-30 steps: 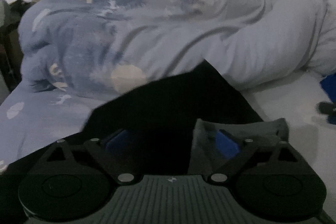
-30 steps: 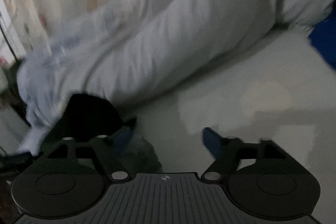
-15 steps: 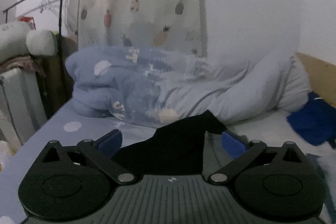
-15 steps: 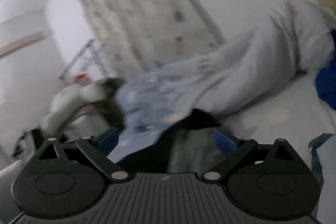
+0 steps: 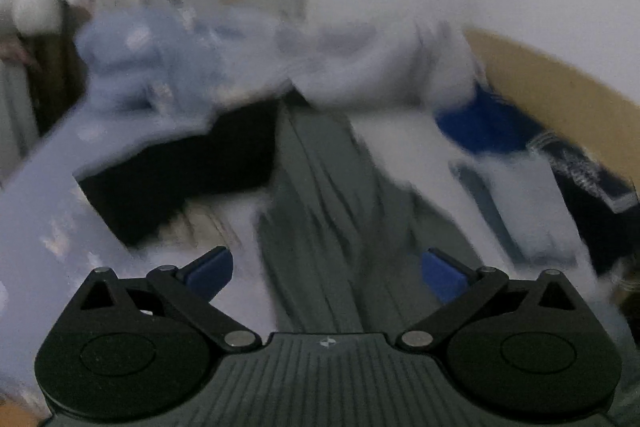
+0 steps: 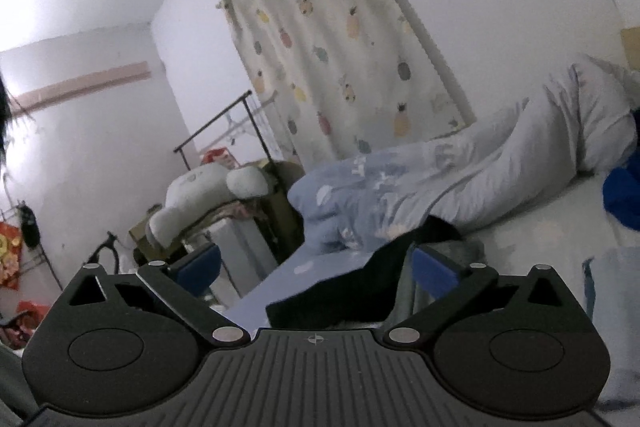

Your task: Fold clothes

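The left gripper [image 5: 326, 271] has its 2 blue-padded fingers spread wide, pinching nothing. Its view is smeared with blur. A grey garment [image 5: 320, 211] runs lengthwise straight through the gap between the fingers, from under the gripper body out toward the far edge of the bed [image 5: 400, 135], lying in long wrinkles. Whether the pads touch the cloth cannot be told. A black folded garment [image 5: 180, 179] lies left of the grey one, touching it along its far part, toward the bed's left edge.

The right gripper [image 6: 316, 269] is spread as well, with nothing between its pads. In its sharper view the black garment [image 6: 352, 291] lies in the gap, nearer the right finger, and a bit of the grey one [image 6: 452, 249] shows just behind that finger.

A bunched pale-blue duvet [image 6: 460, 183] is heaped along the bed's far edge, just beyond both garments. A bright blue cloth [image 5: 480, 127] sits at the far right corner. A curtain printed with pineapples [image 6: 344, 43] hangs behind the bed, and a white plush toy [image 6: 208, 195] rests on furniture past the left edge.
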